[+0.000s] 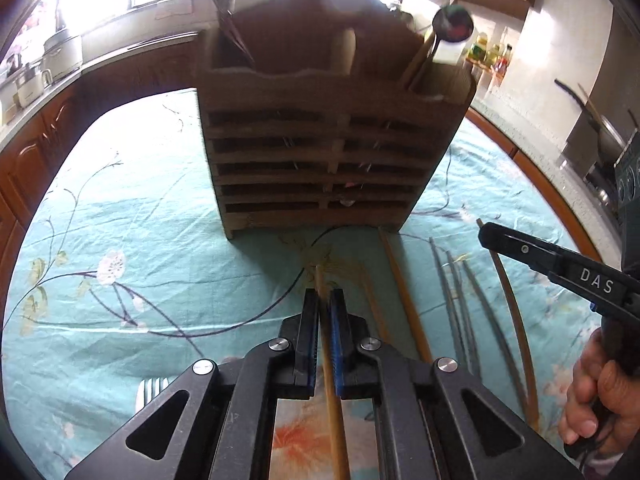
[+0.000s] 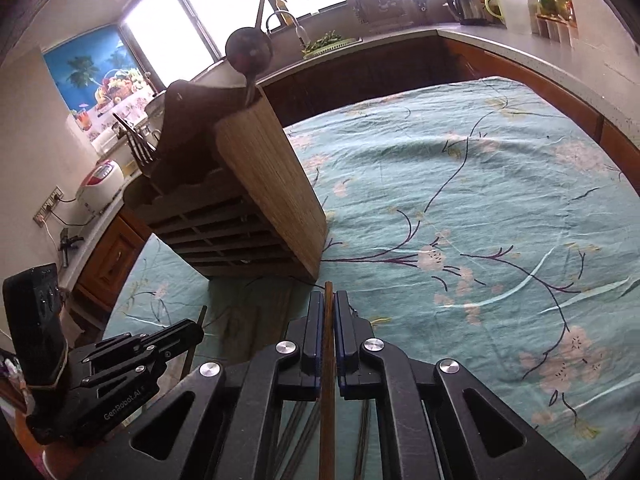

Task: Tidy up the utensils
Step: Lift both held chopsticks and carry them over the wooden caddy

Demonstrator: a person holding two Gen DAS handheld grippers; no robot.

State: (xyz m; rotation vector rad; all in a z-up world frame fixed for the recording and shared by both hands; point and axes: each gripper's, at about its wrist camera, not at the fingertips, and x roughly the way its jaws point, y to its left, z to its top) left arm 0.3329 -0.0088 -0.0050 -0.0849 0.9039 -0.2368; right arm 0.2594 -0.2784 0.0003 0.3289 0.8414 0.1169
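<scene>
Between my left gripper's (image 1: 325,294) jaws sits a pale wooden chopstick (image 1: 332,392), clamped along its length with its tip poking out just past the fingertips toward the utensil holder (image 1: 320,152). My right gripper (image 2: 329,300) is clenched the same way on a darker brown chopstick (image 2: 328,384), whose end also reaches a little beyond the jaws. From the left wrist view I see more chopsticks lying on the tabletop to the right of the held one: a light wooden chopstick (image 1: 404,292) running up to the holder's foot, then several grey metal chopsticks (image 1: 460,304), then a dark curved stick (image 1: 516,320). Fork tines (image 1: 152,390) peek out at the lower left beside my gripper. Just ahead stands the slatted bamboo holder on the teal floral tablecloth (image 2: 480,200), its upper compartments holding dark chopsticks (image 1: 230,28), a wooden handle (image 1: 346,50) and a ladle (image 1: 452,24) leaning at the right end. A hand (image 1: 600,396) grips the right tool at the frame's right edge.
</scene>
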